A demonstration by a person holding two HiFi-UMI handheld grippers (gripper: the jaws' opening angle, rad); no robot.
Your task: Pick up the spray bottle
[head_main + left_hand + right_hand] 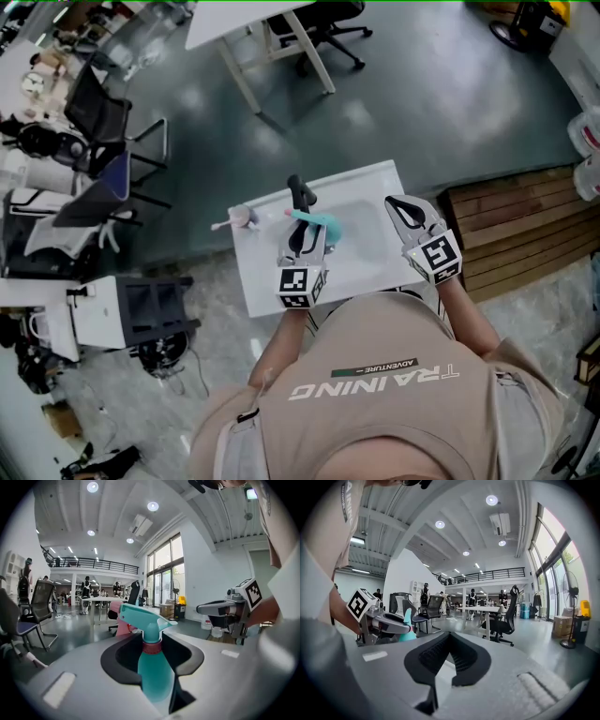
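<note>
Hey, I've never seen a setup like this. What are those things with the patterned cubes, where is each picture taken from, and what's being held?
A person holds two hand-held clamps, each with two jaws and its own camera. One picture comes from a camera on the person's head, looking down. The other two look along each clamp's jaws. The left gripper is closed on a teal spray bottle at a white table, where a small cup stands. The right gripper has its jaws together and holds nothing.

Counter (265, 274) on an office floor
A small cup (242, 216), perhaps holding a toothbrush, stands at its ten o'clock corner; wooden pallet (516, 234) at three o'clock, office chairs (105, 141) at ten.
</note>
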